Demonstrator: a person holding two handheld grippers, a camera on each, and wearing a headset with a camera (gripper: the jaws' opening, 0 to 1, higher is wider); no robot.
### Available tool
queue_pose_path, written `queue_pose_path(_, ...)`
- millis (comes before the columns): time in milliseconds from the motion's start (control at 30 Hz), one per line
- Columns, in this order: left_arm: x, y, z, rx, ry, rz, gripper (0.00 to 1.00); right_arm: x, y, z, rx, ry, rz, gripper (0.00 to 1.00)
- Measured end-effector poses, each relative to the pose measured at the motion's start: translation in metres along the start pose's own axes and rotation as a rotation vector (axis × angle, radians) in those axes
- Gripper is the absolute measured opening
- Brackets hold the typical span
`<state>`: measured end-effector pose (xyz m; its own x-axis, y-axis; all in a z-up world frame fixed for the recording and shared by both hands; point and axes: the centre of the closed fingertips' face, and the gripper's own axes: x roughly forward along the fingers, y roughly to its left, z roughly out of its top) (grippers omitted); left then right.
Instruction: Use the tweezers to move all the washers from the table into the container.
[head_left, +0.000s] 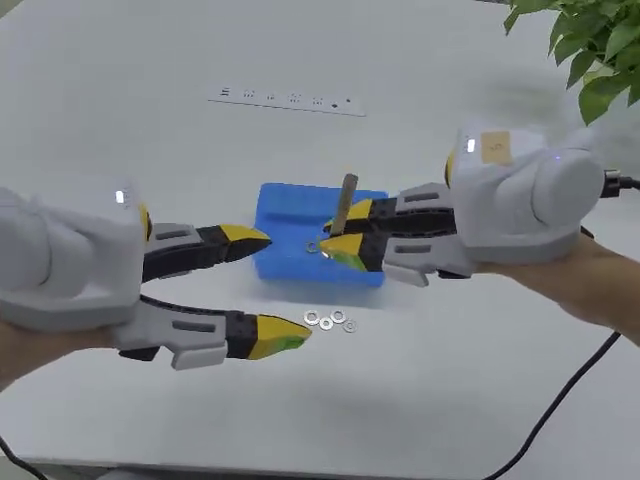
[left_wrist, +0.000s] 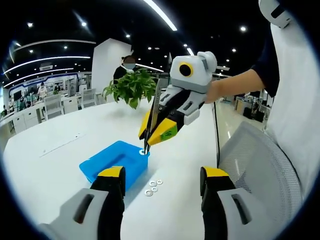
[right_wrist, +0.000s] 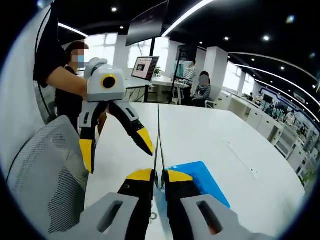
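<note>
head view: right claw (head_left: 345, 235) pressed together on the tweezers (head_left: 347, 200), tips down over the blue container (head_left: 285, 205). one washer (head_left: 313, 246) lies at the tips; cannot tell if it is pinched or already let go. reads as the drop-off step. loose washers (head_left: 330, 320) lie in a small cluster on the worktop (head_left: 420, 400), just beside the container's near wall. left claw (head_left: 262, 290) spread, holding nothing, near that cluster.

left gripper view: tweezer tips at the container (left_wrist: 107, 162) rim, cluster (left_wrist: 153, 186) just beside it. next move, as i judge it: release, lift clear of the wall, then come down fine on one flat washer. tight lane there.

right gripper view: tweezers (right_wrist: 158, 140) run straight up between the closed jaws, with the left claw (right_wrist: 117, 150) spread opposite. open worktop beyond the container; chair mesh (right_wrist: 45, 175) by the near edge.
</note>
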<state>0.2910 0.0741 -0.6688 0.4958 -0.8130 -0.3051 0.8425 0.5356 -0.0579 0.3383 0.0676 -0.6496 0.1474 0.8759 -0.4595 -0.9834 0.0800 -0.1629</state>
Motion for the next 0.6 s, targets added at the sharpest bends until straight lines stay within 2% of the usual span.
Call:
queue_pose_path(100,0.0,0.001,0.001,-0.026,-0.024,-0.016,0.67,0.001,-0.016,0.003,0.013,-0.006,-0.029,0.09)
queue_pose_path(267,-0.003,0.004,-0.004,-0.036,-0.029,-0.02,0.67,0.013,-0.042,0.002,0.04,-0.011,-0.064,0.09)
queue_pose_path(433,-0.006,0.017,-0.023,-0.08,-0.012,-0.007,0.67,0.038,-0.072,-0.011,0.089,-0.021,-0.106,0.09)
queue_pose_path(600,-0.008,0.028,-0.033,-0.109,-0.008,0.018,0.66,0.058,-0.082,-0.035,0.125,-0.004,-0.09,0.09)
